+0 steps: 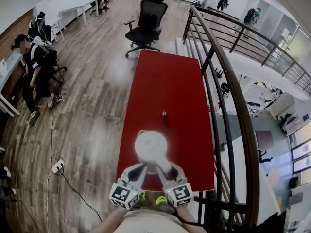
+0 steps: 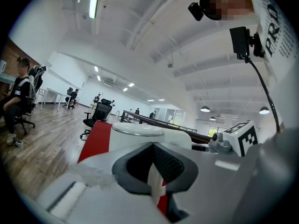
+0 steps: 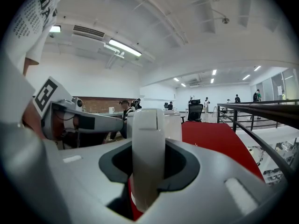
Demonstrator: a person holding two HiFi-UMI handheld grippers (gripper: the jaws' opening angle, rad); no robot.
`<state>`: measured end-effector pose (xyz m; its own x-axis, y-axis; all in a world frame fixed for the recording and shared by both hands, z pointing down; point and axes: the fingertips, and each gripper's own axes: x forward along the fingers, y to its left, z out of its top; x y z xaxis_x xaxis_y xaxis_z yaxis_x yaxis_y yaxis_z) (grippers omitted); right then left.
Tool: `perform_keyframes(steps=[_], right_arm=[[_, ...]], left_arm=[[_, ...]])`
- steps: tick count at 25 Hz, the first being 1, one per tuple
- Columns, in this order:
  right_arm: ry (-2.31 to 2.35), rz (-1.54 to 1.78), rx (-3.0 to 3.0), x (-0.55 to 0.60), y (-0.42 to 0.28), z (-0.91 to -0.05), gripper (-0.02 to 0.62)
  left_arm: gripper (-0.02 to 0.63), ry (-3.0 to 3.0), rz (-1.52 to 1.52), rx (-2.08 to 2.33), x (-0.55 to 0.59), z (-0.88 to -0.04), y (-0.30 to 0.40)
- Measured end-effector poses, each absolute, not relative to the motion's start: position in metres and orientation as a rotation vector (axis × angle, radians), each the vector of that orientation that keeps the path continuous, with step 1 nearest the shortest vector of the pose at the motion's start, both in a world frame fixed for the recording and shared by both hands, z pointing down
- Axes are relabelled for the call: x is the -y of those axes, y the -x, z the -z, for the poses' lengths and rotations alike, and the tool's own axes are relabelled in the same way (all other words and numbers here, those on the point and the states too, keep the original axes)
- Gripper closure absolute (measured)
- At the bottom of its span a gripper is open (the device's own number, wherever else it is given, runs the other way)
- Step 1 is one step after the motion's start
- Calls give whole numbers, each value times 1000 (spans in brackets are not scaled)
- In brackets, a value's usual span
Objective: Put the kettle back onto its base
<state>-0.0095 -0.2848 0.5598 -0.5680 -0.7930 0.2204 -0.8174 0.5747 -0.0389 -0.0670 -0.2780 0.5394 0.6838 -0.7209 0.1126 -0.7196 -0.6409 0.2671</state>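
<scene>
A white kettle (image 1: 150, 147) with a round lid is over the near end of the red table (image 1: 165, 81). Its white handle (image 3: 148, 143) runs up between my right gripper's jaws, and the right gripper (image 1: 165, 168) is shut on it. My left gripper (image 1: 139, 170) is close against the kettle's left near side. Its jaws stand a narrow slit apart with nothing in them, and the kettle body (image 2: 140, 133) shows just beyond them. From above, the kettle hides whatever is under it, so I cannot make out its base.
A thin dark cable (image 1: 164, 118) lies on the table just beyond the kettle. A black metal railing (image 1: 218, 72) runs along the table's right side. An office chair (image 1: 146, 25) stands at the far end. A seated person (image 1: 34, 67) is at the left, and a power strip (image 1: 57, 166) lies on the floor.
</scene>
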Motion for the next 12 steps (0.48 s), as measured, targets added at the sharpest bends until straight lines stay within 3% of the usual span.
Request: perform_keyframes(steps=[12], right_arm=[[-1307,-160,2638,263,4,-567,474]], left_arm=[[614,-2584,-10,1148,264,-546,62]])
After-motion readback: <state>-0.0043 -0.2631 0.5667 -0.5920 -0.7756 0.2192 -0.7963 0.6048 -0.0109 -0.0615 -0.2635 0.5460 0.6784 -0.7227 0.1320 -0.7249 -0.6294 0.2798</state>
